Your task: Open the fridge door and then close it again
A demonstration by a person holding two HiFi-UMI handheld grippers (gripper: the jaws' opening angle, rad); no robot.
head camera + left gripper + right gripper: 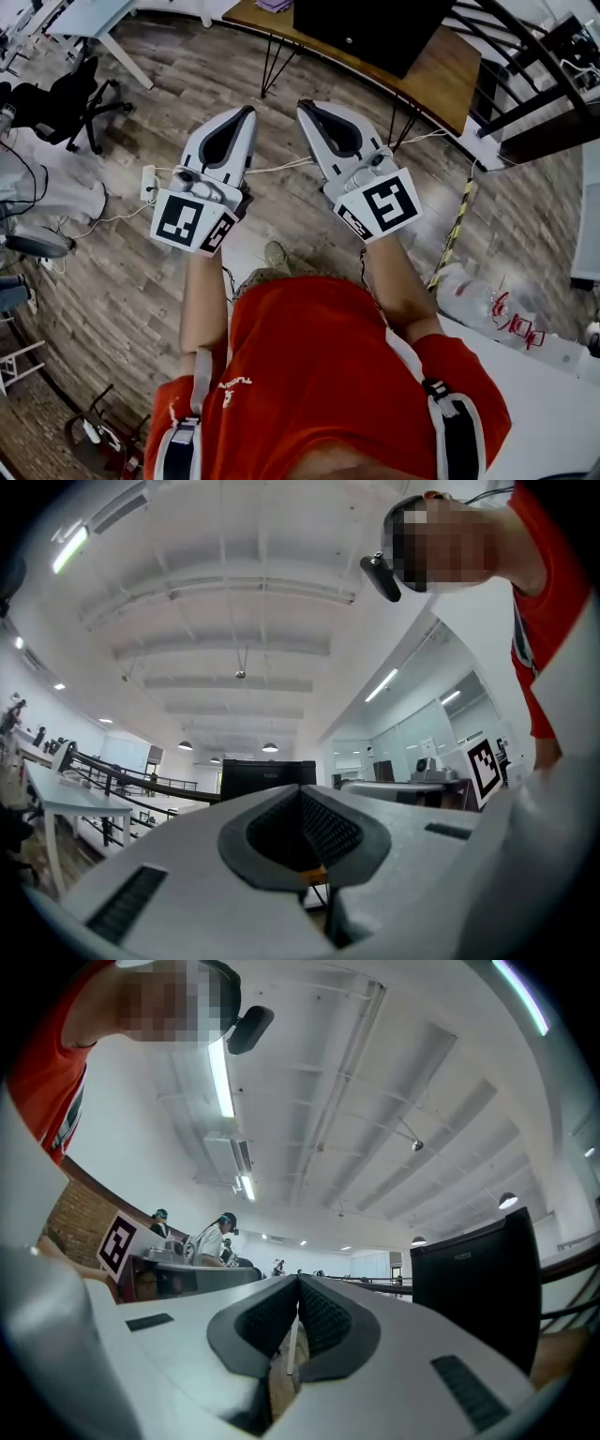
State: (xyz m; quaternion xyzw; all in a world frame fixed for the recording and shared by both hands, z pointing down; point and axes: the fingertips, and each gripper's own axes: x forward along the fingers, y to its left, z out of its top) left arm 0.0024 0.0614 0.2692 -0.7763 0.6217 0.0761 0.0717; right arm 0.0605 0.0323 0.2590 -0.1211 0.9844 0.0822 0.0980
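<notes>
We hold L gripper (251,112) & R gripper (302,105) out in front, side by side, tips pointing far, over the wood-plank floor (309,84). Both are fully closed & empty. Each gripper view shows the ribbed pads (328,827) meeting at the tips w/ nothing betw. them.

The black mini fridge (375,33) sits at the far side on a wooden table (450,70) w/ thin black legs, well apart from both grippers. Its door looks shut. In the L gripper view it's straight beyond the jaws; in the R gripper view it's off to the right.

A black office chair (70,103) stands far left. A white power strip (148,183) lies on the floor just left of the L gripper. A yellow-black tape strip (457,220) runs along the floor at right, and a black railing (525,56) is right of the table.
</notes>
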